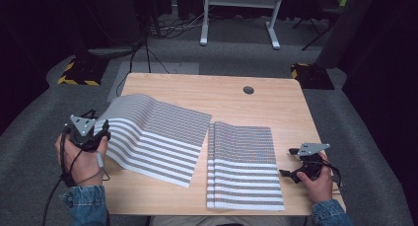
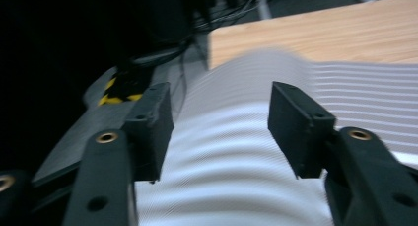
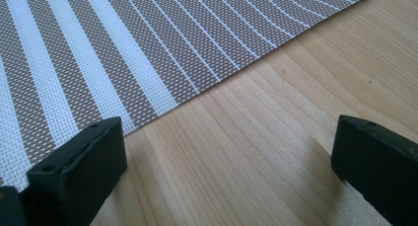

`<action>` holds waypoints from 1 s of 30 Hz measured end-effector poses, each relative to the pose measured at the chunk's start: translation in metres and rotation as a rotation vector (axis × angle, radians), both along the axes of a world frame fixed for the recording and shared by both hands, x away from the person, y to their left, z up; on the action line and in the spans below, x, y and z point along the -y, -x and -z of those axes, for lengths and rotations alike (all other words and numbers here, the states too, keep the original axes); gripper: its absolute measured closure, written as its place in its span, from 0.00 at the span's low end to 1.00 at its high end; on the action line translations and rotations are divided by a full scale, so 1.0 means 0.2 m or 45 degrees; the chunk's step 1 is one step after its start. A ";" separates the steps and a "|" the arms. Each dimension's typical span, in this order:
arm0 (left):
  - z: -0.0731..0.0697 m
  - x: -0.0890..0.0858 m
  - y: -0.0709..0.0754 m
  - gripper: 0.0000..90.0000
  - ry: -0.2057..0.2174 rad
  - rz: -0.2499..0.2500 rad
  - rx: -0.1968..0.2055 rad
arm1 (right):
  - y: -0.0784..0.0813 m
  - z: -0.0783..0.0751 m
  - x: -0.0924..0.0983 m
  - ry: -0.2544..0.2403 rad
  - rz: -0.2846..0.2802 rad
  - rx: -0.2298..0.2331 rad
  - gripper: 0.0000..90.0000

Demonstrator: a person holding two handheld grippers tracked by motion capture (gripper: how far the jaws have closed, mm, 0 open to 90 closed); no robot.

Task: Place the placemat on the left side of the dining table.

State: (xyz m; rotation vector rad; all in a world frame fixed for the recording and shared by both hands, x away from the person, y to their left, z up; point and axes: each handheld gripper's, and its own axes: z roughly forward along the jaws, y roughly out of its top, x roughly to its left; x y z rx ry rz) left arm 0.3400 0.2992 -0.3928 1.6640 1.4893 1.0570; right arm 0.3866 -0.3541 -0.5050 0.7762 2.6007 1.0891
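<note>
Two woven placemats with brown and white stripes lie on the wooden table point(image 1: 256, 105). The left placemat point(image 1: 157, 137) lies askew, and its left edge bulges up in a hump. My left gripper point(image 1: 104, 130) sits at that raised edge. In the left gripper view its jaws point(image 2: 219, 132) stand open, with the blurred striped mat point(image 2: 236, 176) past them and nothing pinched. The right placemat point(image 1: 244, 162) lies flat and square to the front edge. My right gripper point(image 1: 289, 162) rests just right of it, open over bare wood point(image 3: 276, 137), with the mat's edge point(image 3: 123, 48) beside its left jaw.
A round cable hole point(image 1: 248, 90) sits near the table's far edge. Beyond the table are a grey floor, cables, a white frame point(image 1: 241, 18) and black-and-yellow marked bases point(image 1: 79, 73). The left gripper hangs just off the table's left edge.
</note>
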 end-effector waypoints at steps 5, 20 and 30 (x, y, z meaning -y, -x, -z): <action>0.00 0.18 -0.03 0.40 0.120 0.266 -0.051 | 0.00 0.00 0.00 0.000 0.000 0.000 0.01; 0.25 0.59 -0.12 0.32 0.126 0.667 -0.534 | 0.00 0.00 0.00 -0.001 0.000 0.000 0.01; 0.41 0.69 -0.16 0.29 0.039 0.711 -0.725 | 0.00 0.00 0.00 0.000 0.000 0.000 0.01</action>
